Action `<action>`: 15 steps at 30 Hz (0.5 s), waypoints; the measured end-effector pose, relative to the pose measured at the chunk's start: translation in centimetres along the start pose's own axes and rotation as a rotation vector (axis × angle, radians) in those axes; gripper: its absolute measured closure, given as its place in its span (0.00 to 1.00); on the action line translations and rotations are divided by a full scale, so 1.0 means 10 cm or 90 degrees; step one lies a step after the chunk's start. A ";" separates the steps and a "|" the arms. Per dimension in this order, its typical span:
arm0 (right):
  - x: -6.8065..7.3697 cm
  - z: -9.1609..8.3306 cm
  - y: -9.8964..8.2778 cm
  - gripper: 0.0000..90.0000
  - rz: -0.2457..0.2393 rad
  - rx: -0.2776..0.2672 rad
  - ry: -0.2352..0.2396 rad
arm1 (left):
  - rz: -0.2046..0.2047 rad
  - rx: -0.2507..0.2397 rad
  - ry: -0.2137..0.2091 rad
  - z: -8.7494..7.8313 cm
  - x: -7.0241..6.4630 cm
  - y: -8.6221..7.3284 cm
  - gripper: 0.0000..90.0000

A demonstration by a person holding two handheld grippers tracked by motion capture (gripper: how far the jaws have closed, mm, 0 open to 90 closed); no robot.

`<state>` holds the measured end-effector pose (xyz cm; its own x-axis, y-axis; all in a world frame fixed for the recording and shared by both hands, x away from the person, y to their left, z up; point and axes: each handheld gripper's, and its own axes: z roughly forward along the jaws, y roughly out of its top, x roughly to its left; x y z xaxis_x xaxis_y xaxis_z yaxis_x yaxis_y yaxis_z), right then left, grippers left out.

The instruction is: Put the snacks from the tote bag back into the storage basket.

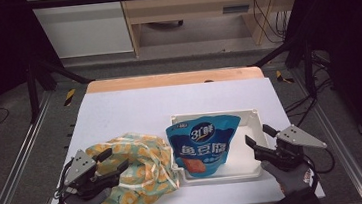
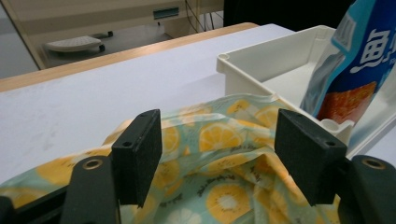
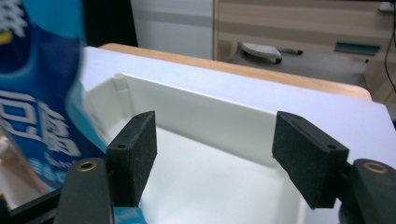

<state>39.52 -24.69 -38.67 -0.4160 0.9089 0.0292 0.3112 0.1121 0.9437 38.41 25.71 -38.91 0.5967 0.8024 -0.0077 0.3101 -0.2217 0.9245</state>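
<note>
A blue snack pouch (image 1: 203, 147) leans in a white tray (image 1: 252, 117) on the right half of the table. To its left lies a crumpled cloth bag (image 1: 142, 168) printed with lemon slices. My left gripper (image 1: 114, 160) hovers open over the bag's left part. In the left gripper view the cloth (image 2: 224, 154) lies below and between the spread jaws of that gripper (image 2: 219, 128), which do not press on it. My right gripper (image 1: 257, 134) stands open at the tray's right side. In the right gripper view its jaws (image 3: 215, 128) frame the tray floor (image 3: 205, 177), with the pouch (image 3: 37, 102) to the left.
The white table top (image 1: 129, 107) has free room at the back and left. Its wooden far edge (image 1: 172, 79) borders a gap before a cabinet. Metal frame rails (image 1: 19, 163) run along both sides. Cables trail from each gripper.
</note>
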 end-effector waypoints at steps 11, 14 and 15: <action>-0.12 -0.01 -0.15 0.28 0.000 -0.007 -0.009 | -0.038 -0.011 0.030 -0.19 0.23 -0.23 0.33; -0.13 0.01 -0.19 0.27 -0.008 -0.007 -0.005 | -0.039 -0.015 0.035 -0.23 0.26 -0.28 0.33; -0.12 0.02 -0.20 0.27 -0.006 -0.005 -0.004 | -0.038 -0.016 0.038 -0.24 0.28 -0.29 0.33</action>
<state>39.55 -25.97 -40.64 -0.4135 0.9103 0.0182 0.3011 0.1179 0.9463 37.37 29.92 -40.69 0.5319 0.8459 -0.0405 0.3238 -0.1589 0.9327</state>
